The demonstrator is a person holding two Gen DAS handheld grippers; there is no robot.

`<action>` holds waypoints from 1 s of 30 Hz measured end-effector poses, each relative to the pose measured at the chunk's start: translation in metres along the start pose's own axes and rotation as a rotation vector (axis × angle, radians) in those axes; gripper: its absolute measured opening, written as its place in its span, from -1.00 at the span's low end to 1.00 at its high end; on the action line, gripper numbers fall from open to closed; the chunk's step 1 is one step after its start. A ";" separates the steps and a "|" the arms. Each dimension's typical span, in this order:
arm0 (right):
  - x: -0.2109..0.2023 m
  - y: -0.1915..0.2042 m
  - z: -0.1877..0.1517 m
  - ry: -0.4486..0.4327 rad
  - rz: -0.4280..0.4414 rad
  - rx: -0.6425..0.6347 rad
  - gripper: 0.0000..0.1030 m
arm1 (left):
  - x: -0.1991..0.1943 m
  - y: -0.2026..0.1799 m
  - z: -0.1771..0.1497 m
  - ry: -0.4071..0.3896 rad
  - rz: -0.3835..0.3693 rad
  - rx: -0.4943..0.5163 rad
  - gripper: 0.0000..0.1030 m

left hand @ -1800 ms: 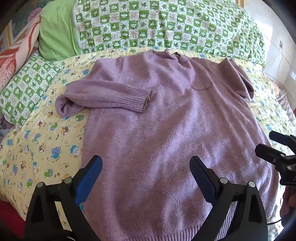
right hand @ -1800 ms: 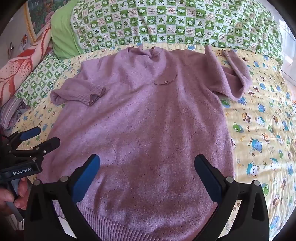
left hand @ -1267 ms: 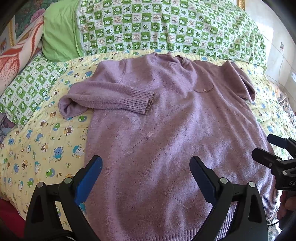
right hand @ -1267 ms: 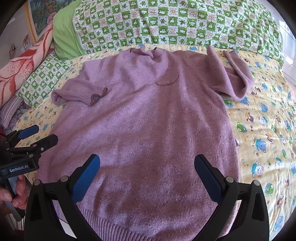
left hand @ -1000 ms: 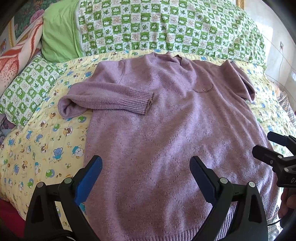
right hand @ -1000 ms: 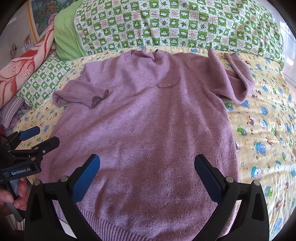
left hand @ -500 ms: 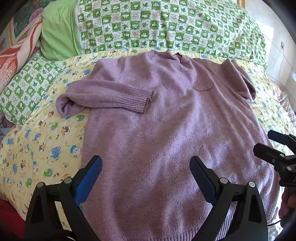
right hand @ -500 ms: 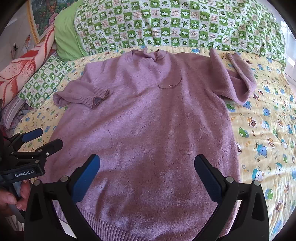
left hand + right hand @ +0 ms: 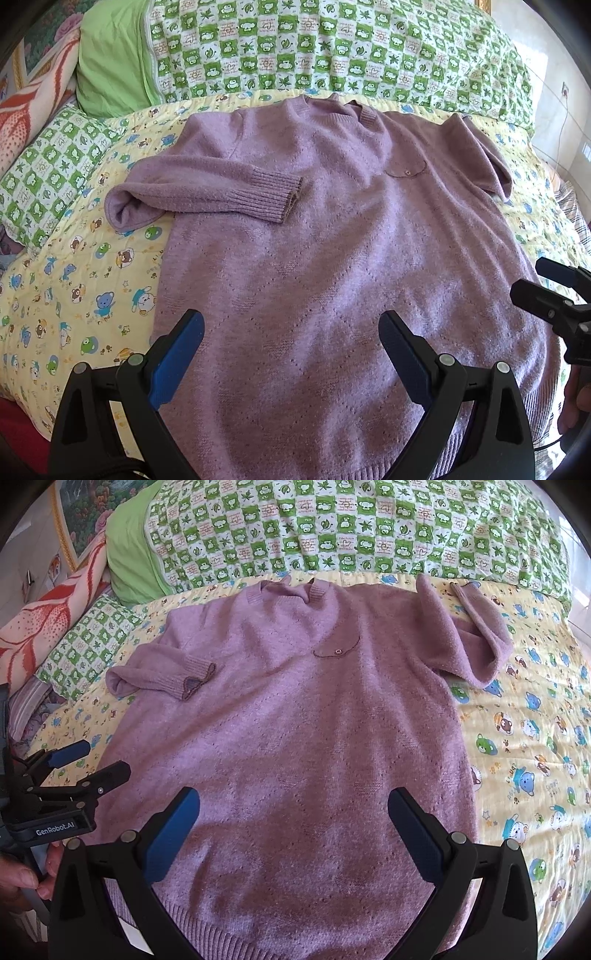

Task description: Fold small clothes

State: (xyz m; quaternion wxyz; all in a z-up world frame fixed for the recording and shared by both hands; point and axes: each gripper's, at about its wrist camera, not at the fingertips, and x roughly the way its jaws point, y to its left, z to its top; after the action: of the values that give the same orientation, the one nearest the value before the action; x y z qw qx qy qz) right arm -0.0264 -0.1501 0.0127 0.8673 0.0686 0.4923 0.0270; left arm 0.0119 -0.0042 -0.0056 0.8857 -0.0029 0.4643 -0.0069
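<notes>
A purple knit sweater (image 9: 332, 258) lies flat, front up, on the bed, collar far, hem near; it also shows in the right wrist view (image 9: 295, 720). Its left sleeve (image 9: 221, 192) is folded in across the chest. Its right sleeve (image 9: 476, 642) lies bunched beside the shoulder. My left gripper (image 9: 291, 332) is open and empty above the hem's left part. My right gripper (image 9: 293, 808) is open and empty above the hem's right part. Each gripper shows at the other view's edge, the right one (image 9: 543, 284) and the left one (image 9: 88, 760).
A yellow cartoon-print quilt (image 9: 535, 757) covers the bed. A green checked blanket (image 9: 332, 48) and a green pillow (image 9: 110, 62) lie along the far side. A checked pillow (image 9: 48, 170) and red-patterned blanket (image 9: 48, 620) are at left.
Both grippers stay open over the hem with only slight drifting. The sweater has not moved.
</notes>
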 end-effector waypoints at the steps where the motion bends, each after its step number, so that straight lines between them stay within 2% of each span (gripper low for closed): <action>1: 0.001 -0.001 0.000 0.007 -0.004 0.004 0.98 | 0.001 0.000 0.001 0.002 -0.001 -0.001 0.86; 5: 0.002 -0.009 0.004 0.018 0.006 0.038 0.98 | 0.006 -0.002 0.003 0.015 -0.004 0.003 0.86; 11: 0.002 -0.032 0.020 -0.002 -0.025 0.080 0.97 | 0.017 0.000 0.015 0.029 0.017 0.009 0.86; 18: 0.001 -0.085 0.058 -0.067 -0.054 0.185 0.94 | 0.033 0.006 0.048 0.029 -0.001 -0.029 0.86; 24: 0.009 -0.145 0.111 -0.113 -0.119 0.245 0.90 | 0.056 0.007 0.089 0.030 -0.007 -0.047 0.86; 30: 0.040 -0.212 0.182 -0.140 -0.178 0.331 0.59 | 0.093 0.005 0.132 0.073 -0.016 -0.069 0.86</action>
State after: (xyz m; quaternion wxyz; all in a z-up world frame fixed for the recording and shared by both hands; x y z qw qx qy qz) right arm 0.1456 -0.3724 0.0394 0.8753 0.1682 0.4325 -0.1359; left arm 0.1733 -0.0012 -0.0075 0.8675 -0.0366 0.4960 0.0020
